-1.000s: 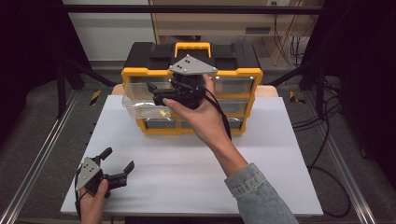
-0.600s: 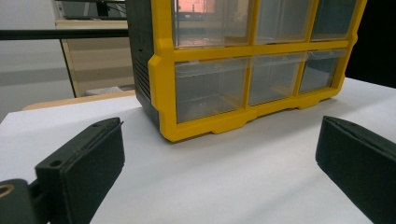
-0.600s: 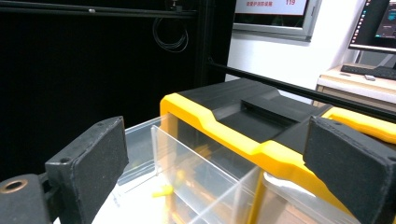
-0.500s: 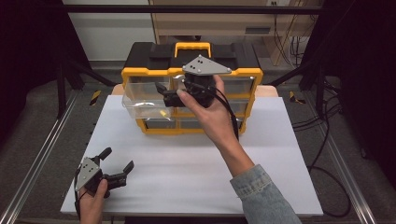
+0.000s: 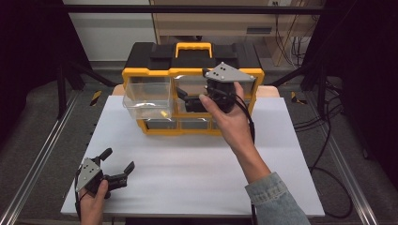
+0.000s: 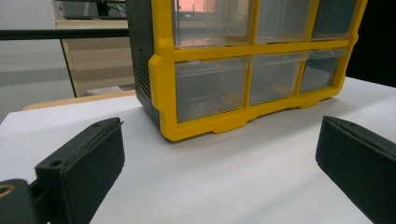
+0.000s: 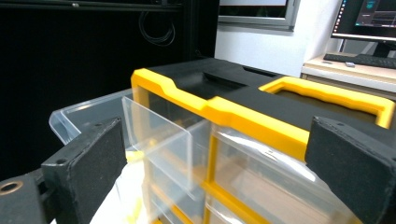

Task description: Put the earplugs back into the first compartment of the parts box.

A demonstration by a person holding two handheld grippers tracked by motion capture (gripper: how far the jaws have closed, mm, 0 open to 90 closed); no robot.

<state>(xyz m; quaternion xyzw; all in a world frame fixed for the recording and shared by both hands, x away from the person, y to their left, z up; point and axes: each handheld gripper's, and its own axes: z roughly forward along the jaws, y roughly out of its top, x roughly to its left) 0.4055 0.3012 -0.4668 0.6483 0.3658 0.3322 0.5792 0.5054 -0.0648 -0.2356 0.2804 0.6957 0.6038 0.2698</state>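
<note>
While the left gripper point(image 5: 114, 169) rests spread and empty on the near left of the white table point(image 5: 197, 173), the right gripper point(image 5: 187, 101) hangs farther off, its jaws just opened off the pulled-out clear drawer point(image 5: 146, 97) of the yellow organizer point(image 5: 192, 89).

A pulled-out drawer point(image 5: 146, 98) is seen left of the right gripper point(image 5: 187, 99), projecting from the organizer point(image 5: 155, 54); the left gripper point(image 5: 118, 166) is set well before it.

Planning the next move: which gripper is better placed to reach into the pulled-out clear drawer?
Right gripper: open, beside the pulled-out drawer. Left gripper rests open near the table's front edge.
</note>
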